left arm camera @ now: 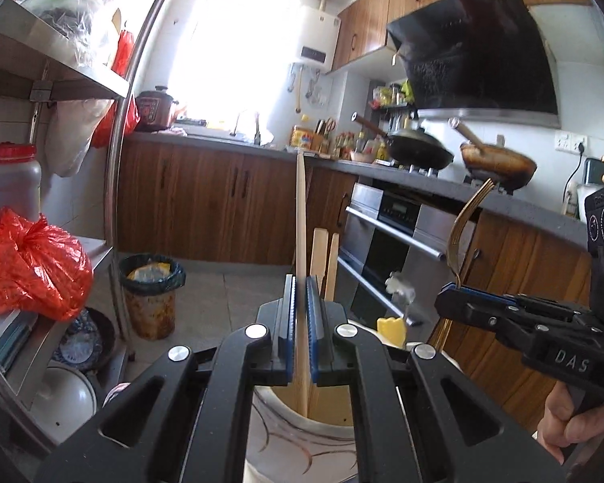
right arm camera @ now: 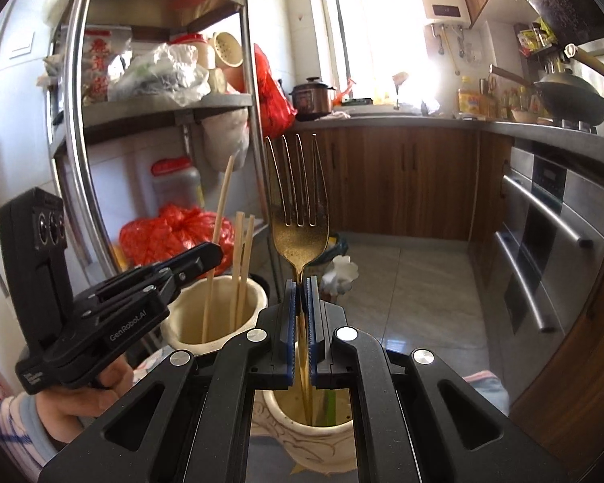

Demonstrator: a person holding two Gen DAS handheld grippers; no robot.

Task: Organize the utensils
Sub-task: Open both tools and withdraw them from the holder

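- Chopstick (left arm camera: 300, 217), pale wood, is clamped between the pads of the left gripper (left arm camera: 300, 314); its long axis stands nearly upright, the upper end pointing at the ceiling and the lower end reaching down into a cream ceramic holder (left arm camera: 302, 438).
- Two more chopsticks (left arm camera: 325, 259) are seen standing in that same holder, just beside the held one and leaning slightly.
- Fork (right arm camera: 300, 201), gold-coloured, is gripped by its handle in the right gripper (right arm camera: 300, 306), whose jaws are narrowed onto the thin stem.
- The fork's long axis is held close to vertical, its four tines pointing up and its handle end lowered into a second patterned ceramic holder (right arm camera: 314, 442).
- In the right wrist view the two holders are seen side by side, the chopstick holder (right arm camera: 213, 322) to the left.
- Each gripper is carried by a hand (right arm camera: 80, 394) of a person.
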